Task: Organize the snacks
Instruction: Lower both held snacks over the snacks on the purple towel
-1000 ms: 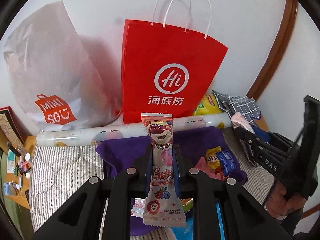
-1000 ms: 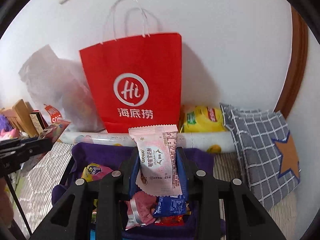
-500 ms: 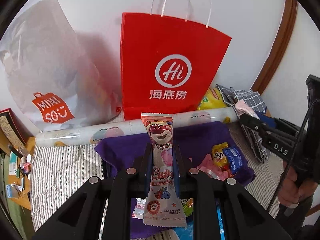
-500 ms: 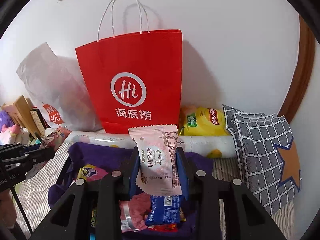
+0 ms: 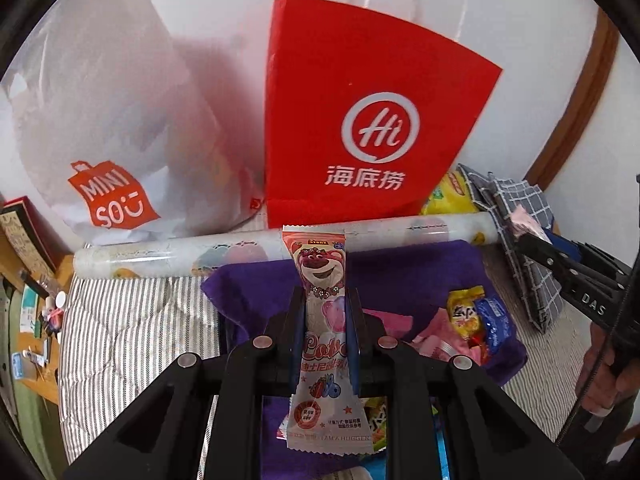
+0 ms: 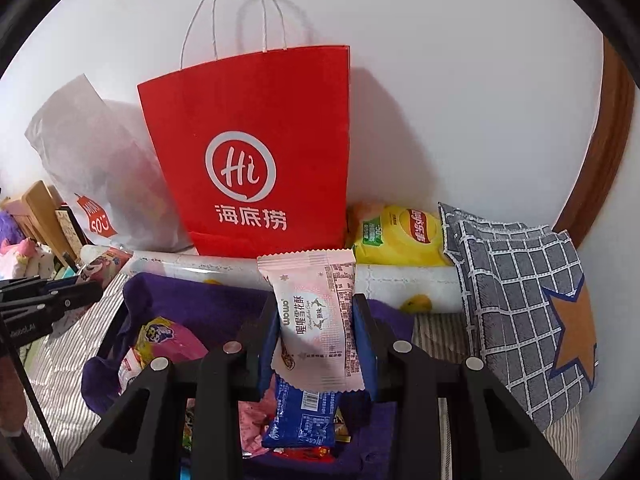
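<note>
My left gripper (image 5: 325, 304) is shut on a long pink bear-print snack packet (image 5: 325, 320), held upright above a purple-lined box of snacks (image 5: 420, 276). My right gripper (image 6: 316, 320) is shut on a pale pink snack packet (image 6: 316, 312) over the same box (image 6: 192, 304). A red paper bag with white handles (image 5: 360, 120) stands against the wall behind the box; it also shows in the right wrist view (image 6: 256, 152). The right gripper shows at the right edge of the left wrist view (image 5: 560, 268); the left gripper shows at the left edge of the right wrist view (image 6: 48, 300).
A white Miniso plastic bag (image 5: 104, 128) leans left of the red bag. A clear-wrapped roll (image 5: 200, 252) lies across behind the box. A yellow chip bag (image 6: 396, 236) and a grey checked pillow (image 6: 520, 320) sit to the right. Several loose snacks (image 6: 168, 340) lie in the box.
Both grippers have moved closer to the red bag, which looms larger. Each keeps hold of its packet.
</note>
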The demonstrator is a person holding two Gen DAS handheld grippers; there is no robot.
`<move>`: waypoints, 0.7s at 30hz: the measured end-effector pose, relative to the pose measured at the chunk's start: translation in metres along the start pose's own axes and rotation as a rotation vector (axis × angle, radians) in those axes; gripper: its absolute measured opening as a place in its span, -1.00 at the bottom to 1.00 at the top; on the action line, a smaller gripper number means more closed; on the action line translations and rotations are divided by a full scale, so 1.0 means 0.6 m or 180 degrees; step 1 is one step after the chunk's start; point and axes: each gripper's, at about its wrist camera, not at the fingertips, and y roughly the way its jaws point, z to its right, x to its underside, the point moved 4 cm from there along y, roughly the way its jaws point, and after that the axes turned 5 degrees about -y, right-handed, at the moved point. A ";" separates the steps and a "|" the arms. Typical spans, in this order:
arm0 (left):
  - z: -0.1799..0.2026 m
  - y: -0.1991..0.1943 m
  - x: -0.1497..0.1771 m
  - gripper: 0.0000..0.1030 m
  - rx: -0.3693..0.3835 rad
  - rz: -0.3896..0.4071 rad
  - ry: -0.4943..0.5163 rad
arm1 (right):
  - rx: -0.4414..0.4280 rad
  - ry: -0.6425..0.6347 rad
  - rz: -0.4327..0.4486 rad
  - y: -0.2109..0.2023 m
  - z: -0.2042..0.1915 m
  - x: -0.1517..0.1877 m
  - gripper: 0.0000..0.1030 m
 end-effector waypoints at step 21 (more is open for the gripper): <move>0.001 0.040 0.018 -0.65 -0.0065 -0.0213 0.0015 | -0.0163 -0.0178 -0.0417 0.062 -0.042 0.031 -0.36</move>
